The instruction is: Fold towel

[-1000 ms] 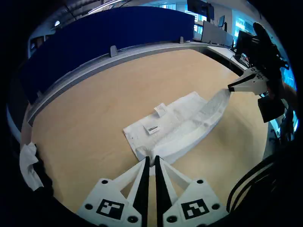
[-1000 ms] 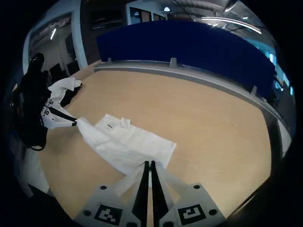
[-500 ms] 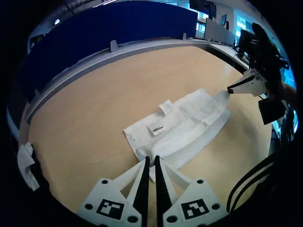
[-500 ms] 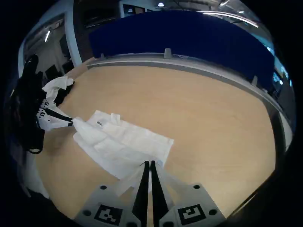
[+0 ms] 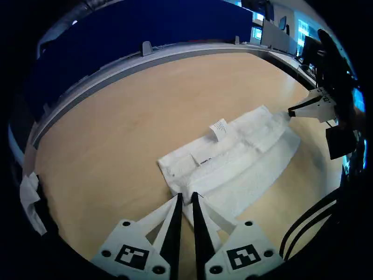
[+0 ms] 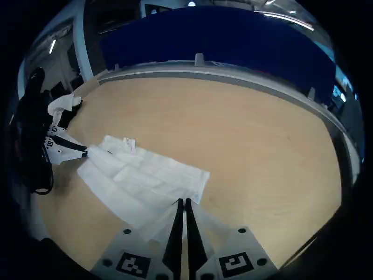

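Evenly, left gripper (image 5: 185,205) and right gripper (image 6: 182,206) fingers pinch towel (image 5: 242,154) corners; left gripper view shows its flat label (image 5: 200,162).

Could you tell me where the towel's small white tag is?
In the left gripper view, the small white tag sticks up at the far edge of the white towel.

White towel (image 5: 242,154) lies half-folded lengthwise on the wooden table (image 5: 116,135) — two tags facing up.
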The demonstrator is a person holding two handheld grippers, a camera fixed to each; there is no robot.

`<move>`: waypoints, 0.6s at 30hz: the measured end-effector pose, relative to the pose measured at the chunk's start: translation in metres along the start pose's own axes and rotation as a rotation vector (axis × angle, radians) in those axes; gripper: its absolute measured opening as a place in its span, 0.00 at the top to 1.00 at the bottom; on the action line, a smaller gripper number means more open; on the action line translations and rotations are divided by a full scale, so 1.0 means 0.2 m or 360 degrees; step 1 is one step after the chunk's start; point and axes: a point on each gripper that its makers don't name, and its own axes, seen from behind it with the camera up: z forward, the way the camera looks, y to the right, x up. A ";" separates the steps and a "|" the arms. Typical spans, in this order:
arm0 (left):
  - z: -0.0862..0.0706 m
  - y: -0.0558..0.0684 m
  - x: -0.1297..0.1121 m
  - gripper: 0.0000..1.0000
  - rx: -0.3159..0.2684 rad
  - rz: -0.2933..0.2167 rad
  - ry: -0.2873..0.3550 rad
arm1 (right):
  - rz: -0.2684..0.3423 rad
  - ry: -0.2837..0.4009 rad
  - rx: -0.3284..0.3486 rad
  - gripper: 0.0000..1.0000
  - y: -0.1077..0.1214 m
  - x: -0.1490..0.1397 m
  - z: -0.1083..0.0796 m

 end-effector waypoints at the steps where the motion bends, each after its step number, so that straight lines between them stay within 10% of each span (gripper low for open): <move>1: 0.00 0.00 0.00 0.84 0.0003 -0.0003 0.0005 | 0.0006 0.0001 -0.0005 0.95 0.00 0.00 0.01; 18: 0.04 -0.09 0.08 0.68 0.0088 0.0017 0.0062 | -0.0044 -0.0004 -0.0111 0.70 0.06 0.00 0.08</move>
